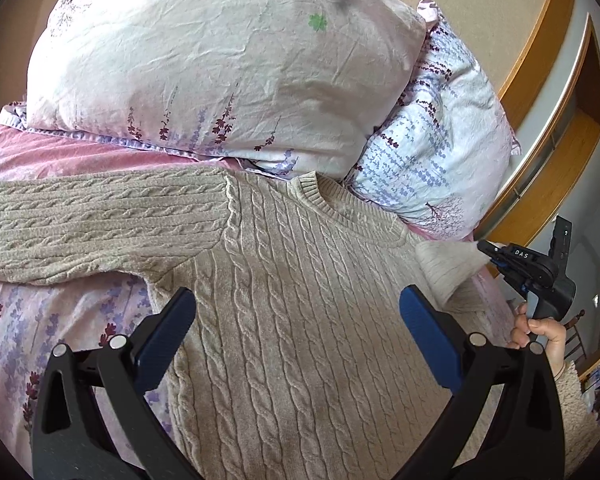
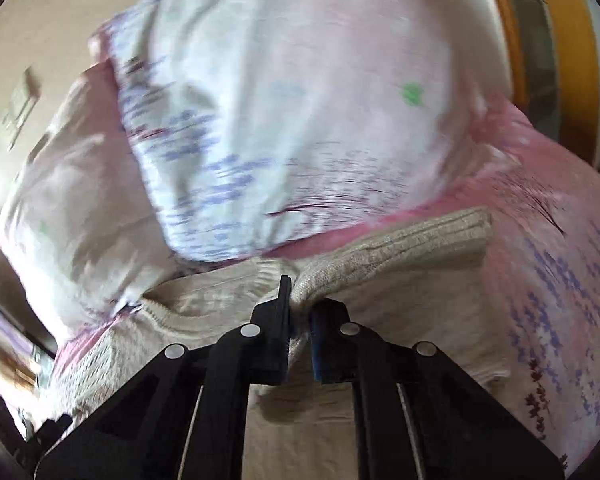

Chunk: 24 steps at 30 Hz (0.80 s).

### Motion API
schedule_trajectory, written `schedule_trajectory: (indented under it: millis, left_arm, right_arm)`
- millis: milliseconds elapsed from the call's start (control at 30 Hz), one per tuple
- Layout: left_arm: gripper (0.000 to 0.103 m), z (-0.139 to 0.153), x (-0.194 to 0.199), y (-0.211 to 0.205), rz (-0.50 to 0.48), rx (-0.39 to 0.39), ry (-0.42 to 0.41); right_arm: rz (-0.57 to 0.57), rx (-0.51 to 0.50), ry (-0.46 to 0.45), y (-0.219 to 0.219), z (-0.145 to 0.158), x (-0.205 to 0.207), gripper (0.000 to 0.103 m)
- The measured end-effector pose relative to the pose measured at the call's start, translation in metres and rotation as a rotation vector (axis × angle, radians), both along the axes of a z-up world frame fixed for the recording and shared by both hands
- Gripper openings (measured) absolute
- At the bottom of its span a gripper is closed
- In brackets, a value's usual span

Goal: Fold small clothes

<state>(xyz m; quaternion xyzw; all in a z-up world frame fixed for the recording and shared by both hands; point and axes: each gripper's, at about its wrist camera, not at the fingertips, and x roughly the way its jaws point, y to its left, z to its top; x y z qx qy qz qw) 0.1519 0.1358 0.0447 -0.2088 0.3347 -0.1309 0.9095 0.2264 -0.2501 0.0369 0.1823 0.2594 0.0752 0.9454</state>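
Left wrist view: beige cable-knit sweater (image 1: pixel 292 320) lies flat on a pink floral bedspread (image 1: pixel 40 320), neckline toward two floral pillows (image 1: pixel 220 72) stacked at the head of the bed. One sleeve (image 1: pixel 80 224) stretches out to the left across the bedspread. Left gripper (image 1: pixel 296 332) hovers over the sweater body, jaws wide apart, nothing between the blue pads (image 1: pixel 164 340). At the right edge the right gripper (image 1: pixel 482 249) is pinched on the other sleeve's cuff (image 1: pixel 448 268) and lifts it off the bed — a hand (image 1: pixel 536 332) holds its handle. Wooden wall trim behind the pillows.

Right wrist view: blurred. Right gripper (image 2: pixel 300 320) has its jaws together, clamped on a fold of beige knit — the sleeve (image 2: pixel 400 248) runs from the pads up and right, ribbed cuff end lying on the pink bedspread (image 2: pixel 560 280). The sweater's ribbed neckline (image 2: pixel 168 312) sits just left of the fingers. Pillows (image 2: pixel 300 120) fill the upper frame, detail smeared.
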Motion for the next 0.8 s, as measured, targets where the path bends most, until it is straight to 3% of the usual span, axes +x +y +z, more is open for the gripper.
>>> schedule_trajectory:
  millis: [67,133,200,233,300,367,467,533,700,800]
  left_arm:
    - [0.101,0.0,0.001,0.005,0.015,-0.036,0.016]
    - [0.101,0.0,0.001,0.008,0.02,-0.069,0.022]
    - [0.101,0.001,0.001,0.01,0.018,-0.093,0.023]
    - [0.101,0.001,0.002,0.01,0.015,-0.107,0.024]
    - [0.101,-0.001,0.004,0.011,0.009,-0.145,0.04]
    - [0.1,-0.004,0.008,0.011,-0.005,-0.188,0.064]
    - [0.089,-0.009,0.019,0.005,-0.031,-0.224,0.096]
    - [0.074,-0.014,0.03,-0.004,-0.055,-0.234,0.134]
    - [0.064,-0.036,0.061,-0.026,-0.069,-0.252,0.27]
    - [0.058,-0.044,0.072,-0.034,-0.052,-0.241,0.309]
  right_arm:
    - [0.142,-0.066,-0.031,0.049,0.008,-0.004,0.009]
    - [0.27,-0.123,-0.007,0.097,0.001,-0.003,0.009]
    - [0.382,-0.184,0.076,0.142,-0.019,0.003,0.017]
    - [0.437,-0.205,0.129,0.16,-0.033,0.006,0.028]
    - [0.515,-0.207,0.212,0.179,-0.053,0.007,0.03]
    - [0.527,-0.159,0.228,0.172,-0.057,-0.001,0.032]
    - [0.462,0.005,0.223,0.127,-0.049,-0.014,0.035]
    - [0.363,0.125,0.228,0.083,-0.049,-0.023,0.034]
    - [0.053,0.383,0.315,-0.023,-0.078,-0.037,0.035]
    - [-0.062,0.479,0.352,-0.062,-0.098,-0.037,0.035]
